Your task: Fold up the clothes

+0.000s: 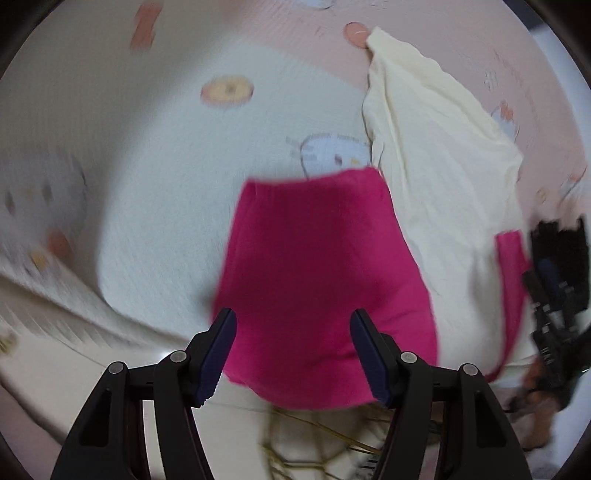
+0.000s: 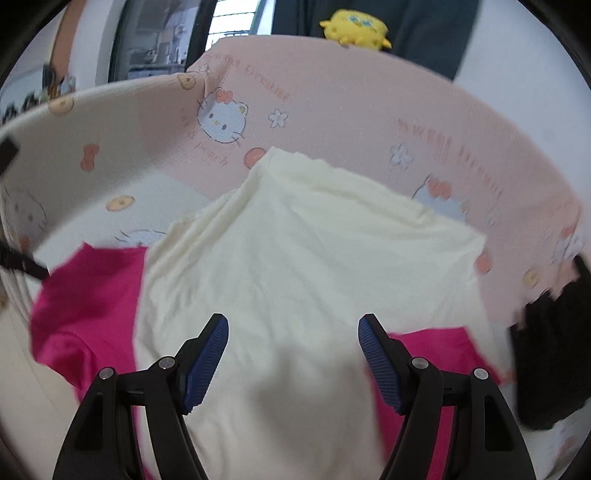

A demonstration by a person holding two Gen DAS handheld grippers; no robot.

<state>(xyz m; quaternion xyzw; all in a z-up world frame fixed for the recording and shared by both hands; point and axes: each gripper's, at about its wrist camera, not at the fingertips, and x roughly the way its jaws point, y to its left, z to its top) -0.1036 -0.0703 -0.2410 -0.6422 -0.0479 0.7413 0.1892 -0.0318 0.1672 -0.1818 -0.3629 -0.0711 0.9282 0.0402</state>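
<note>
left gripper, black with dark blue ribbed pads: spread wide, nothing between the fingers, poised over the near hem of a bright magenta knit garment. magenta garment spread flat on a pale pink and white cartoon-cat printed bed sheet, far edge just short of a cat face in the print. just beside the magenta garment on its right, overlapping its edge: a cream-white soft cotton garment, running away toward the pink part of the sheet. beyond the cream garment's right edge, low in the left wrist view: the other black tool, blurred.

right gripper, same build: also spread wide and empty, over the near middle of the cream-white garment. magenta fabric showing from under the cream garment on both sides, more on the left. printed sheet curving round behind the cream garment. past the sheet's far edge: a yellow plush toy. right of the cream garment, at the sheet's edge: a dark black bundle, too blurred to identify.
</note>
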